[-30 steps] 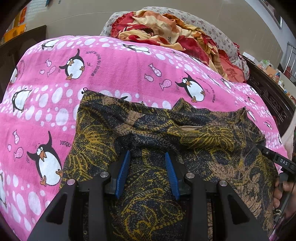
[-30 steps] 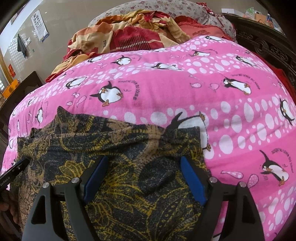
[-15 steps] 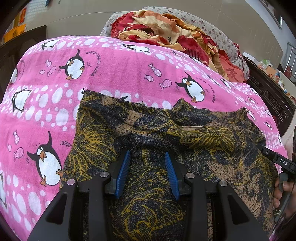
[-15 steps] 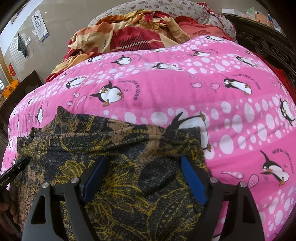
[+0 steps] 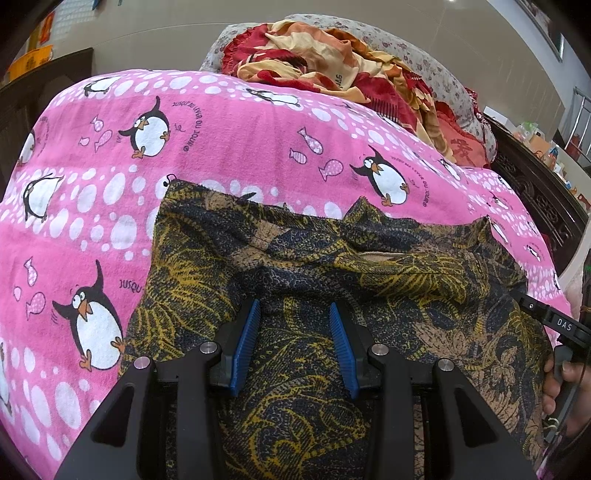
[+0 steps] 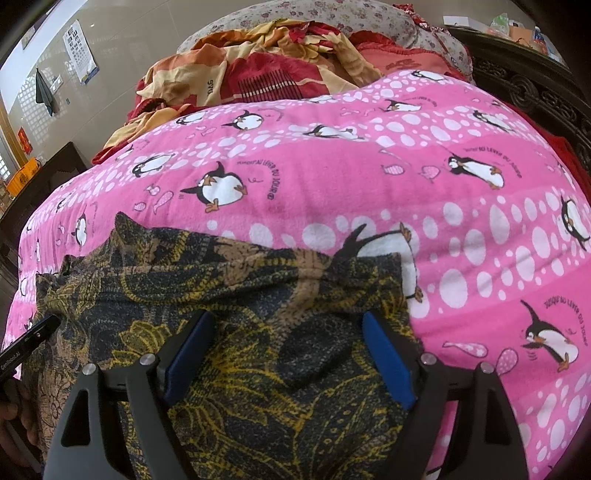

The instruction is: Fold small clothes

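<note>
One dark garment (image 5: 332,266) with yellow leaf print lies on one pink penguin blanket (image 5: 229,147). Two grippers are above the garment: the left gripper (image 5: 293,314) and the right gripper (image 6: 288,325). Behind the garment, one heap of red and orange cloth (image 5: 332,59) is on one flowered pillow (image 6: 332,14).

surface: pink penguin blanket (image 5: 229,155) | on it: dark leaf-print garment (image 5: 295,266)
</note>
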Demonstrator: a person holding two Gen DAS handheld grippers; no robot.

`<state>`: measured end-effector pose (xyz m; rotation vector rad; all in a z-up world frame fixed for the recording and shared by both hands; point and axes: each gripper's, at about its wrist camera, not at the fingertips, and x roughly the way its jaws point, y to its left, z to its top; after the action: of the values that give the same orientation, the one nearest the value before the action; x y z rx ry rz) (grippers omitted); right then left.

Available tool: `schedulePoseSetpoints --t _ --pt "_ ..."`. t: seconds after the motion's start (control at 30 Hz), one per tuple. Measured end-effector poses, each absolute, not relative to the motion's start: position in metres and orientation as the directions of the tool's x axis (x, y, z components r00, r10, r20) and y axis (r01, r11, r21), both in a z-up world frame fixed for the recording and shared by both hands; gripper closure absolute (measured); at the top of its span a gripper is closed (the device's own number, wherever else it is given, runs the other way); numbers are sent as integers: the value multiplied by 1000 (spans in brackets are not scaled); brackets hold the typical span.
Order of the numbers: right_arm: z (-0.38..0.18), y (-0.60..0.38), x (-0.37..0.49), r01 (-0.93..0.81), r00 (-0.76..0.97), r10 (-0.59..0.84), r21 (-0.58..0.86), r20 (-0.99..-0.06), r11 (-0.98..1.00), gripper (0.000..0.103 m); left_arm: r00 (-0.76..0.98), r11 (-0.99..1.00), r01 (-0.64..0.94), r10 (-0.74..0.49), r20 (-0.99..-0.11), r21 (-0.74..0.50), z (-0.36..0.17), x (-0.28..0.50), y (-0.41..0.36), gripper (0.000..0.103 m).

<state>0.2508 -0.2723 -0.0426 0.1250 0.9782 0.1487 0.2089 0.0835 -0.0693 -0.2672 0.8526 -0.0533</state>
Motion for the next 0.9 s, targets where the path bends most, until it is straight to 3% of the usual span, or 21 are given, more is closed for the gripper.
schedulePoseSetpoints --t 0.33,0.7,0.9 --pt "-42 -272 251 -70 550 180 170 -816 983 16 651 975 -57 -126 -748 -215 -66 208 79 82" --pt "-41 -267 252 -78 544 180 165 -819 983 14 627 979 26 -173 -759 -202 -65 214 64 47" --pt "-41 -266 253 -78 542 186 172 -819 982 14 604 985 37 -157 -781 -169 -62 216 60 45"
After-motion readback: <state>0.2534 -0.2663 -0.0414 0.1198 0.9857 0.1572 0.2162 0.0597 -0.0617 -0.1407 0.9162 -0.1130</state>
